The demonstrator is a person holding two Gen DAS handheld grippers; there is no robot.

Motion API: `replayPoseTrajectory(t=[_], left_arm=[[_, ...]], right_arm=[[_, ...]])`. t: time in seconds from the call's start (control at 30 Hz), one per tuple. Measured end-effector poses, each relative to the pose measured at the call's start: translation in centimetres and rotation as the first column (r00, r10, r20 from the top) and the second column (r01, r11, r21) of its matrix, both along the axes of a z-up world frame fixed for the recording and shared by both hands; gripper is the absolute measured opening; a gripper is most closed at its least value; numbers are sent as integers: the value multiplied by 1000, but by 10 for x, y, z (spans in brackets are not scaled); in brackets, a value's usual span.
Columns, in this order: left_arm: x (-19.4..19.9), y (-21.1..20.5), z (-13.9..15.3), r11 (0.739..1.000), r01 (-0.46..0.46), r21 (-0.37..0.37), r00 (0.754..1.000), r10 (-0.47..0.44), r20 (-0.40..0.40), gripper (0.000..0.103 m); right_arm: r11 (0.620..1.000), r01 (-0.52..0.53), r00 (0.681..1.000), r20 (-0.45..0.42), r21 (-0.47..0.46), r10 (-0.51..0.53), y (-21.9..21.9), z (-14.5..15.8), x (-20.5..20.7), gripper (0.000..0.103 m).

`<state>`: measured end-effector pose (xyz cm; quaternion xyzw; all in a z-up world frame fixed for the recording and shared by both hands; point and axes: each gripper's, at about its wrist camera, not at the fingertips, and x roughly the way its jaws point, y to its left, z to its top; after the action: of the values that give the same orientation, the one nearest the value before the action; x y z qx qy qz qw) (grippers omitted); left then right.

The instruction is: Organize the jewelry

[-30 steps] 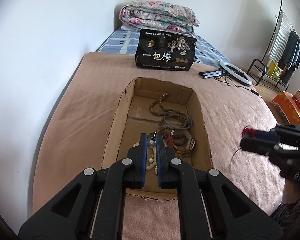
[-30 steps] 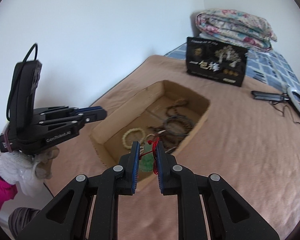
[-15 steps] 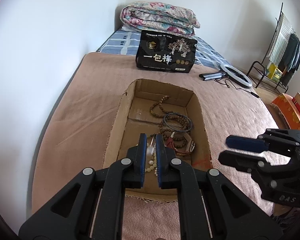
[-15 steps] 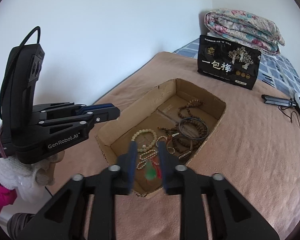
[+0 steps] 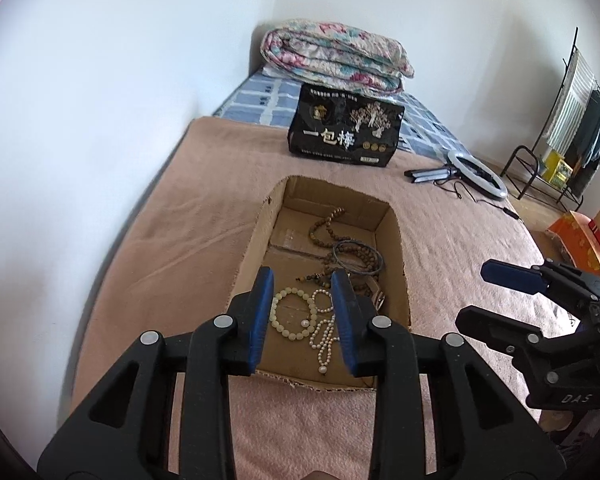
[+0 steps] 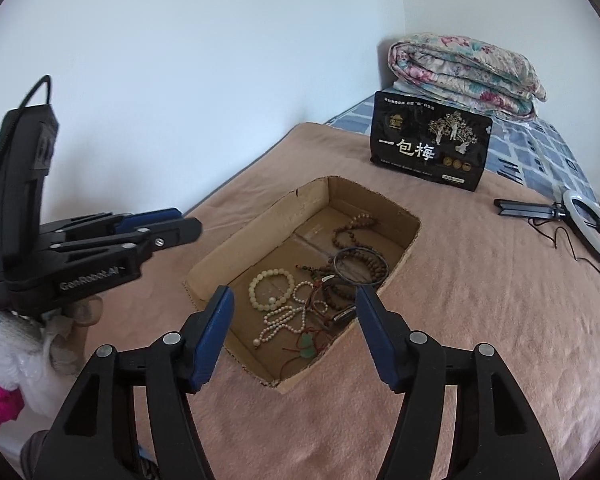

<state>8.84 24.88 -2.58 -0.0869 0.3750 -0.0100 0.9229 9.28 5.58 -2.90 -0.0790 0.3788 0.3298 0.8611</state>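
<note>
An open cardboard box (image 5: 252, 248) (image 6: 236, 248) sits on the pink blanket and holds the jewelry. Inside lie a cream bead bracelet (image 5: 278, 325) (image 6: 252, 290), a pearl necklace (image 5: 324, 340) (image 6: 280, 320), brown bead strands (image 5: 324, 228) (image 6: 352, 228), a dark bangle (image 6: 336, 266) and a green pendant on red cord (image 6: 306, 346). My left gripper (image 5: 303, 280) (image 6: 188, 222) hovers over the box's near end, its jaws opening with nothing between them. My right gripper (image 6: 294, 294) (image 5: 478, 294) hangs above the box's near right corner, its jaws also opening wide and empty.
A black printed package (image 5: 344, 136) (image 6: 430, 148) stands beyond the box, with a folded floral quilt (image 5: 332, 56) behind it. A ring light (image 5: 478, 174) (image 6: 590, 224) and its cable lie on the blanket to the right. A white wall runs along the left. A gloved hand (image 6: 4, 352) holds the left gripper.
Both grippers have opened. The pearl strand left the left jaws and the green pendant left the right jaws; both now lie in the box. The left gripper rose a little.
</note>
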Motion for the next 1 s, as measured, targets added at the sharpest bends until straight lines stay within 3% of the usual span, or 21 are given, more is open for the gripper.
replayPoseTrajectory(t=[0.27, 0.33, 0.4, 0.47, 0.6, 0.8, 0.9, 1.0], left_arm=[[-31, -9, 39, 999, -28, 26, 997, 26, 66, 30], [-40, -13, 49, 998, -34, 48, 996, 29, 85, 40], [-51, -18, 59, 997, -47, 66, 993, 40, 109, 63], [-60, -21, 67, 995, -64, 74, 990, 54, 131, 71], [-75, -23, 82, 992, -89, 84, 984, 75, 162, 83], [-90, -32, 93, 984, -115, 133, 980, 90, 178, 88], [-97, -40, 95, 978, -123, 169, 979, 92, 179, 100], [-105, -46, 97, 975, -119, 190, 977, 80, 198, 101]], right_arm=[[999, 51, 998, 43, 3, -51, -18, 19, -14, 70], [998, 65, 996, 60, 3, -65, -22, 26, -17, 72], [997, 82, 994, 79, 1, -81, -26, 32, -21, 78], [995, 104, 989, 105, 3, -104, -32, 39, -25, 81], [991, 134, 983, 131, -9, -131, -39, 48, -30, 81], [985, 174, 975, 145, -13, -170, -50, 53, -34, 82], [983, 185, 973, 145, -12, -181, -54, 54, -35, 82], [982, 188, 971, 153, -21, -183, -56, 54, -38, 82]])
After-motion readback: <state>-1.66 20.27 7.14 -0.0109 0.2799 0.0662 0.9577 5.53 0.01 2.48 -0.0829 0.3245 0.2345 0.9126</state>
